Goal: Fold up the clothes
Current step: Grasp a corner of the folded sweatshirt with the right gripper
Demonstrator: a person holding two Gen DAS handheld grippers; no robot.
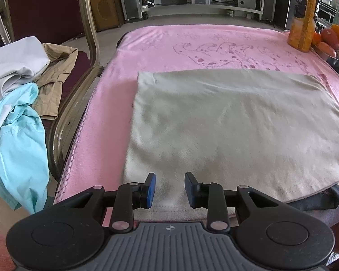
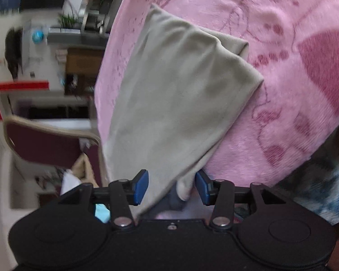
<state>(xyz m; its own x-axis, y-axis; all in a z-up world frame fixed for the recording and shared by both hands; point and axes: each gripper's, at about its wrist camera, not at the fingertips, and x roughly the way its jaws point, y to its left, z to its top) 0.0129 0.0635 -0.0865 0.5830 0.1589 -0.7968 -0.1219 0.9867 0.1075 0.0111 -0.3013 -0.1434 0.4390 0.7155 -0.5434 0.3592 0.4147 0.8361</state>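
Note:
A grey-green garment (image 1: 226, 122) lies folded flat in a rectangle on the pink blanket (image 1: 169, 45) that covers the table. My left gripper (image 1: 170, 189) is open just above the garment's near edge, with cloth showing between its blue pads but not pinched. In the right wrist view the same garment (image 2: 180, 94) stretches away from my right gripper (image 2: 171, 187), which is open with a fold of the cloth's near corner lying between its blue pads (image 2: 141, 186). A dark cuff or sock (image 1: 316, 199) peeks out under the garment's near right corner.
A maroon chair (image 1: 45, 11) at the left holds a pile of clothes: white (image 1: 13, 63), tan (image 1: 54, 79) and light blue (image 1: 15, 140). An orange drink bottle (image 1: 304, 15) and fruit (image 1: 332, 38) stand at the table's far right corner. Shelves line the back wall.

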